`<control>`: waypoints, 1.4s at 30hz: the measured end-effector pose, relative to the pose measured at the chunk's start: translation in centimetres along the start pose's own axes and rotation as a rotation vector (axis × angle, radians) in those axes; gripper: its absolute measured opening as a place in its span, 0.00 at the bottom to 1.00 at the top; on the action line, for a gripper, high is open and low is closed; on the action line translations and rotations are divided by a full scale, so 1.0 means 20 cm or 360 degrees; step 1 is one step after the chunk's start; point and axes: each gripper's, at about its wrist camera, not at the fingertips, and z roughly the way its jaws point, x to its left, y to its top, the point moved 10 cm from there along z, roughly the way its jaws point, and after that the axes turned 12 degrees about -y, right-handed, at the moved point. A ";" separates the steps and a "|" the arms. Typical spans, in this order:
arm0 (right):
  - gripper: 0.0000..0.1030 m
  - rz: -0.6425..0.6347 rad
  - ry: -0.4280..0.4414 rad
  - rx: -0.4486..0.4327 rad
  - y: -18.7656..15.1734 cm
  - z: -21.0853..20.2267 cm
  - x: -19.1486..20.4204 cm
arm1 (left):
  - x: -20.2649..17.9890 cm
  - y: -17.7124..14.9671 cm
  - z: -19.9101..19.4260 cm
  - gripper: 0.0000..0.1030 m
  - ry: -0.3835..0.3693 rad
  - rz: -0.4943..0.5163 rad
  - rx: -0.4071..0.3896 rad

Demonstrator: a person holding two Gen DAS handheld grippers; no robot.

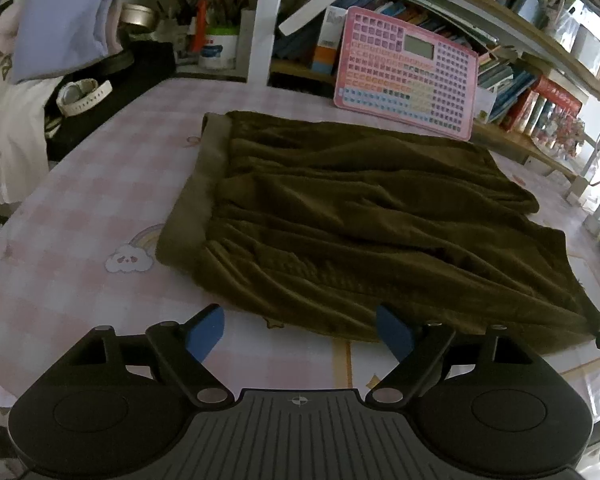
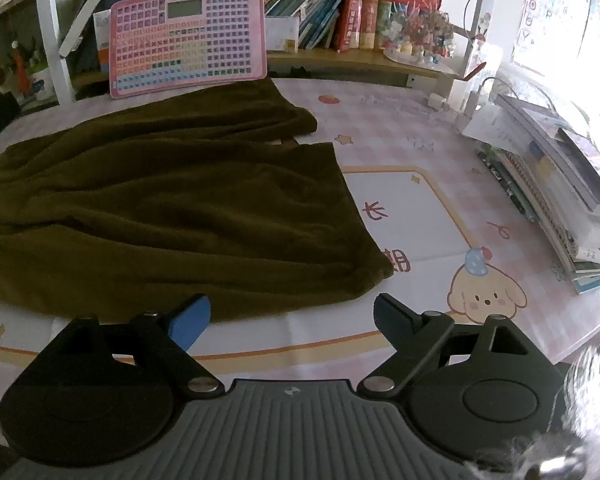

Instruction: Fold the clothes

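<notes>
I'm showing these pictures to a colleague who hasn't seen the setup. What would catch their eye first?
A dark olive garment spread flat across the pink checked tablecloth, filling the middle of both views. Behind it a pink keyboard toy leans against the bookshelf. Both grippers, left and right, sit open at the garment's near edge, holding nothing.

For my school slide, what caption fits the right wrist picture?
Open right gripper at near edge of olive-brown shorts on pink checked tablecloth.

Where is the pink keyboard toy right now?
The pink keyboard toy leans upright against the bookshelf at the table's far edge, just behind the brown garment; the left wrist view shows it too.
</notes>
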 end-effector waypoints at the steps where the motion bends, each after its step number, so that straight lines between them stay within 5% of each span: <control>1: 0.87 -0.0001 0.0003 0.0004 0.00 0.01 -0.01 | 0.00 0.00 0.00 0.83 0.0001 -0.0005 0.0004; 10: 0.88 -0.0028 0.0031 0.0057 0.03 0.11 -0.06 | -0.05 -0.01 0.08 0.83 0.0000 -0.0080 0.0069; 19: 0.88 -0.0183 0.0248 -0.0006 0.22 0.29 -0.10 | -0.24 0.11 0.23 0.83 -0.0204 -0.0020 0.0070; 26: 0.88 -0.0416 0.0466 -0.0152 0.59 0.53 -0.13 | -0.18 0.34 0.39 0.85 0.0014 0.0027 0.0049; 34: 0.88 -0.0603 0.0693 -0.0304 1.20 0.88 -0.03 | -0.07 0.73 0.52 0.86 0.0201 0.0179 -0.0050; 42: 0.85 -0.0659 0.0697 -0.0325 1.55 1.24 0.14 | 0.18 0.91 0.72 0.87 0.0389 0.0208 0.0066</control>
